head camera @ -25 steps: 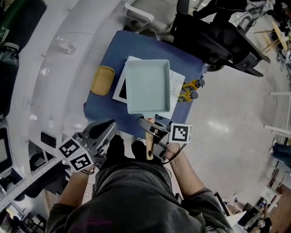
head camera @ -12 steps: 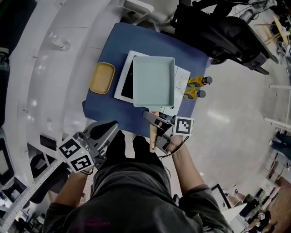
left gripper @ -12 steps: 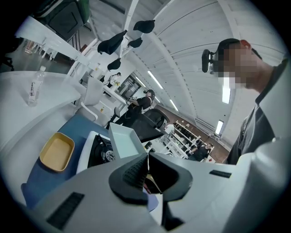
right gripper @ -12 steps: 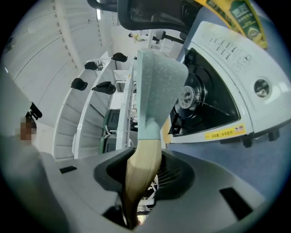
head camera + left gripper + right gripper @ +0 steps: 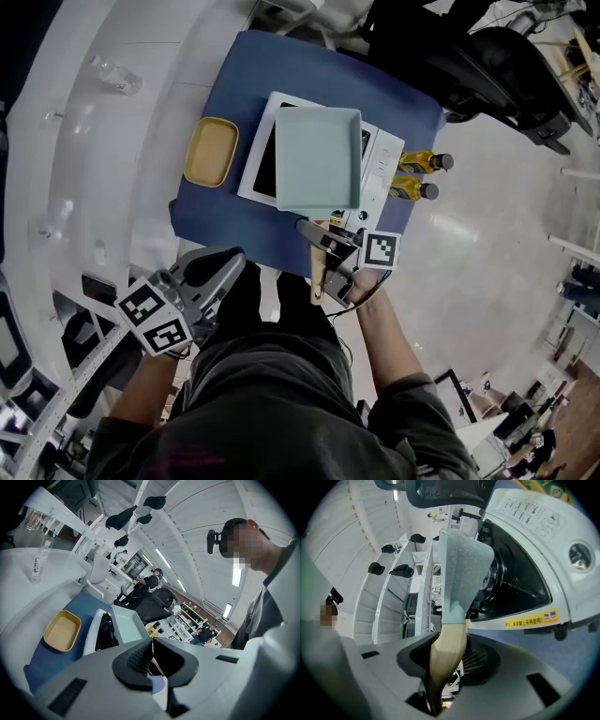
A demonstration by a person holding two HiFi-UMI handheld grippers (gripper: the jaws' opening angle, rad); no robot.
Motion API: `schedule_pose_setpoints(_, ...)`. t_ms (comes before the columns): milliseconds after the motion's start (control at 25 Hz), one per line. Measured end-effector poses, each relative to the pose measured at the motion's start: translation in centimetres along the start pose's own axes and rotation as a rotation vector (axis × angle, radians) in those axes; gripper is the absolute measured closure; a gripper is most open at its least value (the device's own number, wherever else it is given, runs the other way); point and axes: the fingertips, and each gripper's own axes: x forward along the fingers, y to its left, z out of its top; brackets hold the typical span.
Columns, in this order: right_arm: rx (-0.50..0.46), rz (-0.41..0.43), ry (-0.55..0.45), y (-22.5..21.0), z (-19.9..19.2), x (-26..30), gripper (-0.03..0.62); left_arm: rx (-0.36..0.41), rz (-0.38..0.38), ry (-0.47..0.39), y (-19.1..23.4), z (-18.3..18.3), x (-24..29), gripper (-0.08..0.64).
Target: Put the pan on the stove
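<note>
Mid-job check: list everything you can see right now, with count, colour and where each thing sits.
pan: one, pale green with a wooden handle, over the stove
stove: one, white with a black top, on the table
dish: one, yellow, empty, on the table left of the stove
bottles: two, yellow with dark caps, at the table's right edge by the stove
table: one, blue
water bottle: one, clear, on the counter at left
counter: one, white, curved, left of the table
chair: at least one, black, beyond the table
left tongs: grey, shut, empty, short of the table
right tongs: grey, shut on the pan's handle
</note>
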Motion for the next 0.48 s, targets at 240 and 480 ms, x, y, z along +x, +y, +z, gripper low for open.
schedule_pose_setpoints(240,0.015,-0.004,-0.007,-0.9,0.2,0.1,0.451,-0.007,0.002,0.015,0.5,-0.5,0.0,0.552)
schedule_pose_setpoints(480,0.019,-0.007,-0.007,-1.9,0.2,0.0,0.451,-0.011,0.006,0.027,0.8,-1.0,0.2,0.552)
